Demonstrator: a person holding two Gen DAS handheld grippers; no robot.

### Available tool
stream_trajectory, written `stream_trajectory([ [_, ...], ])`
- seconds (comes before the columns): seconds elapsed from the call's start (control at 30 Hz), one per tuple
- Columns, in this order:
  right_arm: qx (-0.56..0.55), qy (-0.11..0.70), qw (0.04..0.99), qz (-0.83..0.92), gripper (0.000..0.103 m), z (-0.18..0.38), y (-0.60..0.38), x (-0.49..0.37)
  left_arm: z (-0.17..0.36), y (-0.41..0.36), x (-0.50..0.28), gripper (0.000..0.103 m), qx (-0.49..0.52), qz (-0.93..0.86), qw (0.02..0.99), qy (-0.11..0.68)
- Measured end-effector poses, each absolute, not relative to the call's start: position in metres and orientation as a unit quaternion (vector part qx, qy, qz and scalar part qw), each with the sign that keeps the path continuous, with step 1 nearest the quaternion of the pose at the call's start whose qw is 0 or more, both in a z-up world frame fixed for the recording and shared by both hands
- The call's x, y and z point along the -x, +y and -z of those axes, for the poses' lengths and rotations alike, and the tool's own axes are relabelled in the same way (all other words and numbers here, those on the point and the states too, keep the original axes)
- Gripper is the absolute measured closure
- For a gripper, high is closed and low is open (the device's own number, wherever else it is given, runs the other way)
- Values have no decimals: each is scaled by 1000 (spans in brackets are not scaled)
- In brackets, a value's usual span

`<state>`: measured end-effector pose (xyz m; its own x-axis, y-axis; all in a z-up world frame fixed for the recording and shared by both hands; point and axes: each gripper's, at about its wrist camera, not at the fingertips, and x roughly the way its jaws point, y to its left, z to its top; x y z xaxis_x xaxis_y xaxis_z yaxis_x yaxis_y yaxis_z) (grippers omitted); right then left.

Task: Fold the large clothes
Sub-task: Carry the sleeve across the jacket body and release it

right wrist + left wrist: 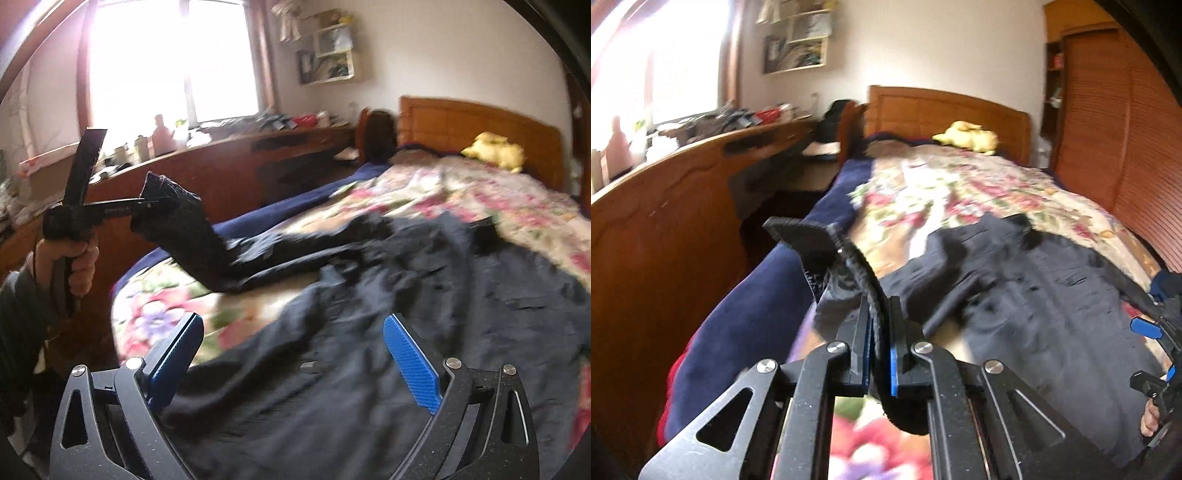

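A large dark navy jacket lies spread on the floral bedspread. My left gripper is shut on the ribbed cuff of its sleeve and holds it up above the bed's left side. In the right wrist view the left gripper shows at the left, holding the raised sleeve. My right gripper is open and empty, just above the jacket's body. It also shows at the right edge of the left wrist view.
A wooden headboard and a yellow plush toy are at the bed's far end. A cluttered wooden desk runs along the left under the window. A wooden wardrobe stands on the right.
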<state>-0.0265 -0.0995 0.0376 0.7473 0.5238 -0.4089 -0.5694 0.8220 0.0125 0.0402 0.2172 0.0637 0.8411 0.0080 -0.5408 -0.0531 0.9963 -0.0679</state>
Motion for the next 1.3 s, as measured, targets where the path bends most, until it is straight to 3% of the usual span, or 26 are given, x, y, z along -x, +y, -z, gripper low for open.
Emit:
stream_trajectory([
  [0.5, 22, 205, 963, -173, 5, -34, -174, 8, -122, 64, -132, 95, -32, 93, 959, 265],
  [1.17, -32, 222, 970, -98, 5, -40, -240, 7, -123, -82, -154, 95, -90, 192, 938, 274],
  [1.2, -34, 221, 970, -98, 5, -40, -241, 6, -122, -85, -153, 93, -92, 193, 937, 276],
  [1.27, -37, 221, 970, -97, 5, -40, -241, 6, -120, -84, -149, 74, -87, 197, 936, 278],
  [1.3, -37, 221, 970, -96, 5, -41, -241, 7, -119, -82, -147, 73, -84, 198, 937, 276],
])
